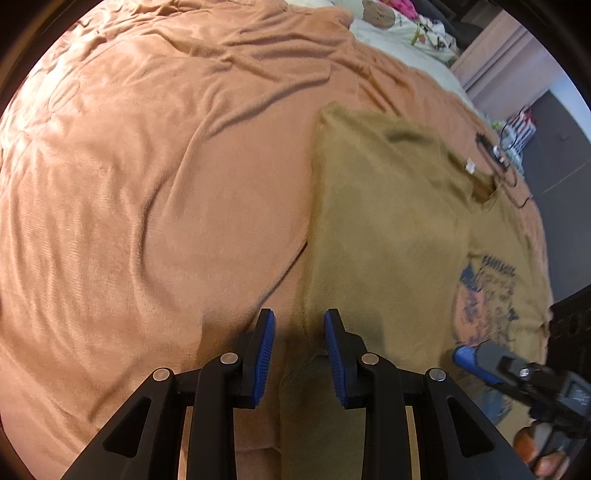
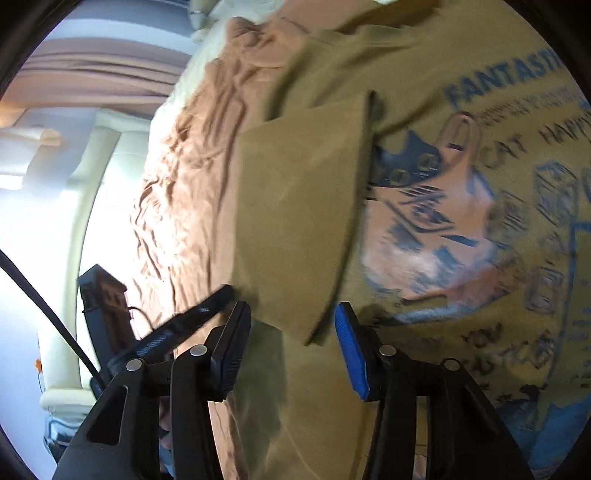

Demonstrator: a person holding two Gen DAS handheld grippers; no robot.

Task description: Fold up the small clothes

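Observation:
An olive-tan T-shirt (image 1: pixel 384 221) with a blue and pink cat print (image 1: pixel 487 291) lies on an orange blanket (image 1: pixel 147 184). Its left side is folded over the body. My left gripper (image 1: pixel 299 343) is open and empty, hovering over the shirt's left edge near the hem. My right gripper (image 2: pixel 291 347) is open and empty, low over the shirt, with the folded flap (image 2: pixel 299 221) just ahead and the print (image 2: pixel 443 221) to its right. The right gripper also shows in the left wrist view (image 1: pixel 480 363) at the lower right.
The blanket covers a bed. A white sheet with small items (image 1: pixel 399 26) lies at the far end. A black cable with a small device (image 1: pixel 495 155) rests by the shirt's collar. A cream padded bed frame (image 2: pixel 96 206) and a dark object (image 2: pixel 103 306) stand left.

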